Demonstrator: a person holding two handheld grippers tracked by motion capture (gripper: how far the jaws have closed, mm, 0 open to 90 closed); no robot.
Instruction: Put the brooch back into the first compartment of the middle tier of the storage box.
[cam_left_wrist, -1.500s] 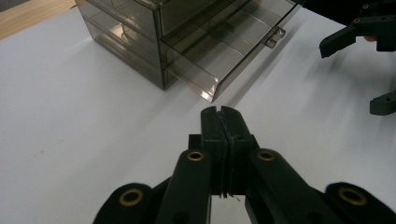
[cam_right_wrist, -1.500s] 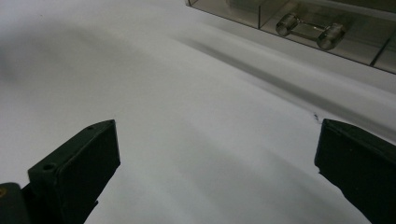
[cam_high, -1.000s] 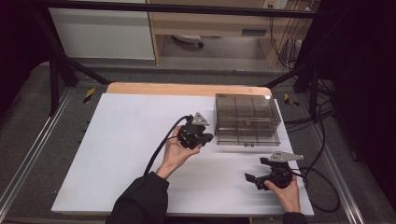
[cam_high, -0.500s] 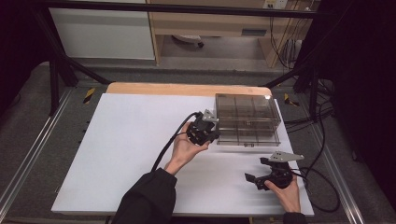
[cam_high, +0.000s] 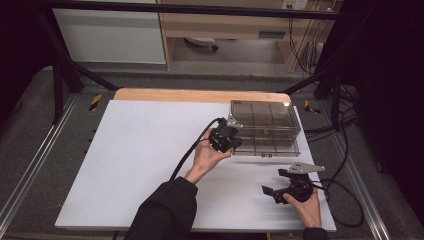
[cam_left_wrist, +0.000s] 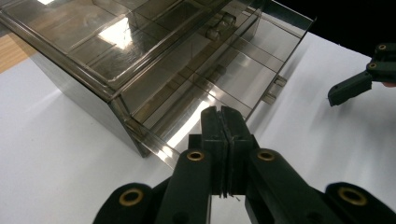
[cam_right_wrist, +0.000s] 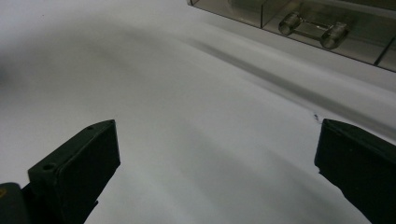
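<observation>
Sliding in from the left over the white worktop (cam_high: 135, 150), the left claw (cam_high: 231, 141) has crossed from open paper to the near left corner of the smoky clear compartment box (cam_high: 265, 127) within the last second. Its jaws are pressed flat together with nothing between them, and they sit right at the box's lower tray edge. That suggests a nudge or a push on the drawer-like lower tier rather than a pinch; whether the tips already touch the plastic I cannot tell from above.

The box stands at the far right of the worktop, its lower tier drawn out toward the person. Further right and nearer the person, the right claw (cam_high: 280, 186) rests low on the paper, well apart from the box, unmoved over that same second, jaws spread wide and empty.

The left gripper view gives what the high view cannot: the shut claw (cam_left_wrist: 223, 122) just in front of the tray's corner, the dividers inside, and a small latch tab (cam_left_wrist: 274, 89) on the front wall. The right gripper view, looking between its splayed jaws (cam_right_wrist: 215, 154), shows a small clear handle (cam_right_wrist: 312, 25) on the box front.
</observation>
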